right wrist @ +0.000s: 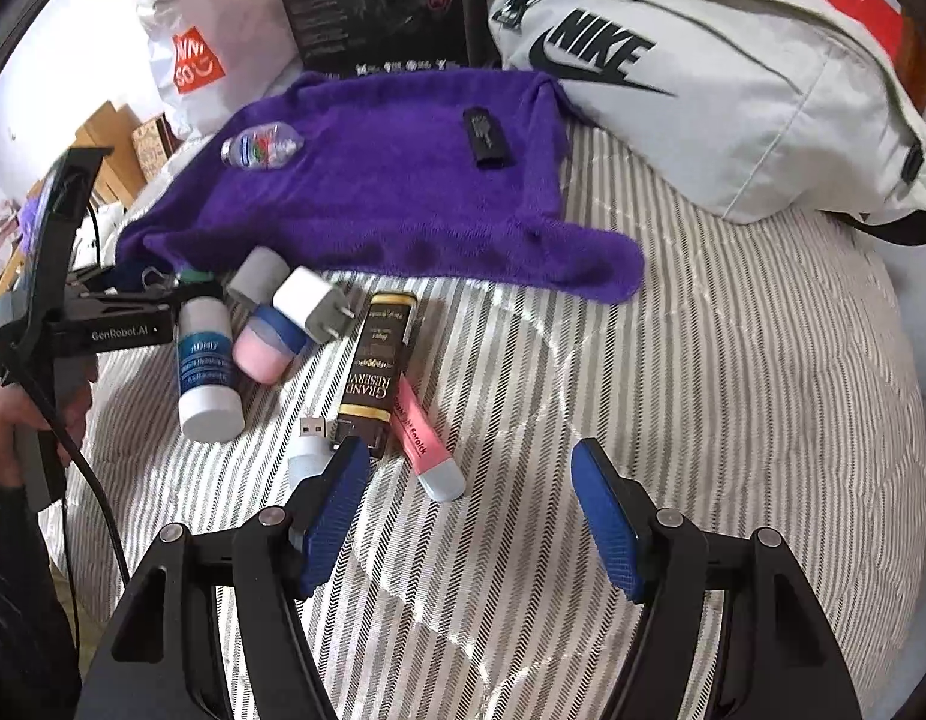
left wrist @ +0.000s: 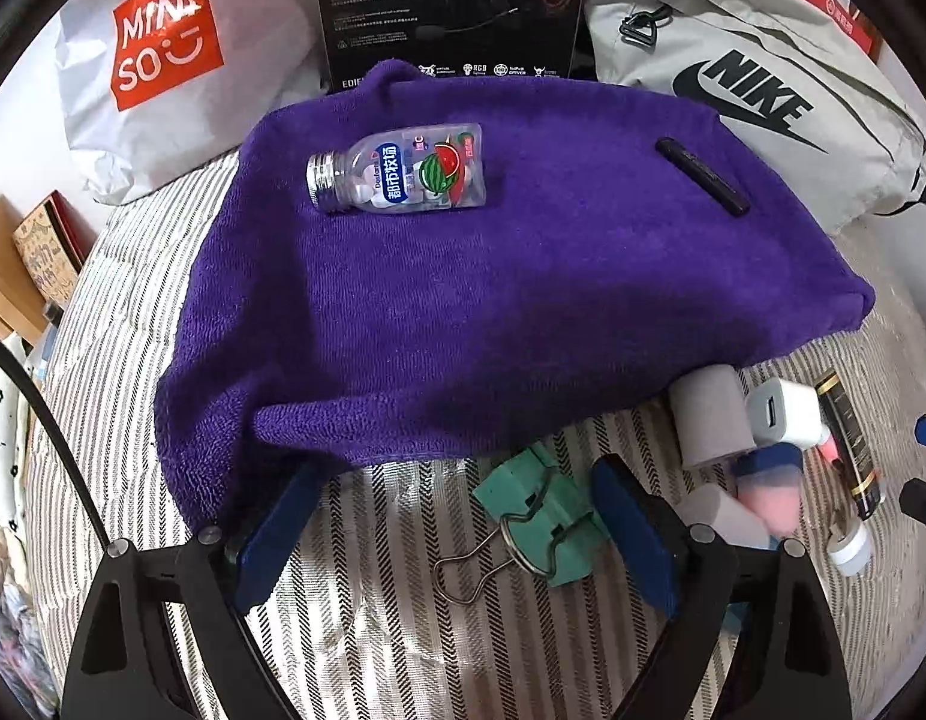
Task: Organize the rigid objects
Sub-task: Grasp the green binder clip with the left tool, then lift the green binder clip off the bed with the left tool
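Fingers (left wrist: 271, 531) of the left gripper (left wrist: 457, 531) are spread wide over the striped bed cover (left wrist: 367, 618), and a green binder clip (left wrist: 538, 507) is seen lying flat between them, just beside the right blue pad and gripped by neither. Behind it, a purple towel (left wrist: 493, 288) is spread on the bed; a small clear candy bottle (left wrist: 397, 171) with a silver cap lies on its side on the towel, and a dark flat stick (left wrist: 703, 177) lies well apart from it, nearer the grey Nike bag (left wrist: 763, 108).

The right gripper (right wrist: 472, 516) is likewise held open, with nothing between its blue pads. Just ahead of it, a cluster is laid out on the cover: a white bottle with a blue label (right wrist: 206, 372), a pink and blue container (right wrist: 268, 342), a white plug charger (right wrist: 313, 303), a dark Grand Reserve tube (right wrist: 376, 372), a pink tube (right wrist: 424, 447) touching its side, and what appears to be a white USB stick (right wrist: 307, 450), partly hidden by the left pad.
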`<control>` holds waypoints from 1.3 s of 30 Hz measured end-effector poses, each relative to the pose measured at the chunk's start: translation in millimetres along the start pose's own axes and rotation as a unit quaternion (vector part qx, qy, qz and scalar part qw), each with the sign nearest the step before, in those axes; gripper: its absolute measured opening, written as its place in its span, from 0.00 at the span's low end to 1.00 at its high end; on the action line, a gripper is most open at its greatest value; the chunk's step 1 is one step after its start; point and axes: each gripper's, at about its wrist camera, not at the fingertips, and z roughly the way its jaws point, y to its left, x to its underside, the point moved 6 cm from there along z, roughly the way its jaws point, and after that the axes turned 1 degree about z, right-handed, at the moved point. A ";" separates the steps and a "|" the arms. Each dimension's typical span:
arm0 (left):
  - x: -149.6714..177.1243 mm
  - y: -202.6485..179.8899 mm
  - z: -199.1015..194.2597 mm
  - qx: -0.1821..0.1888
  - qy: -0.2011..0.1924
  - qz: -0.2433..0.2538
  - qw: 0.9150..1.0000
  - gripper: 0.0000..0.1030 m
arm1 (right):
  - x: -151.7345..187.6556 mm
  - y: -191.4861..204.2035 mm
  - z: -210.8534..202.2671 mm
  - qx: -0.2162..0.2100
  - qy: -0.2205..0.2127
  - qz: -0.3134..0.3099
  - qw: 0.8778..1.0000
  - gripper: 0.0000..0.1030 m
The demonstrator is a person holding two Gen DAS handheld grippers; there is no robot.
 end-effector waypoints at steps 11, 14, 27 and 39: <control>33.4 28.9 -35.5 0.064 -0.013 -0.055 0.996 0.33 | 6.5 6.1 15.6 0.003 0.017 -0.016 1.000 0.67; 34.1 35.6 -35.1 0.084 -0.018 -0.079 0.993 0.33 | 9.0 6.1 22.3 0.005 0.027 -0.014 1.000 0.67; 24.0 27.7 -34.4 0.119 -0.025 -0.098 0.988 0.08 | 16.7 12.9 27.9 0.011 0.037 -0.036 0.999 0.68; 26.7 33.3 -43.3 0.125 -0.040 -0.101 0.986 0.06 | 14.8 9.3 27.0 0.007 0.032 -0.024 0.999 0.68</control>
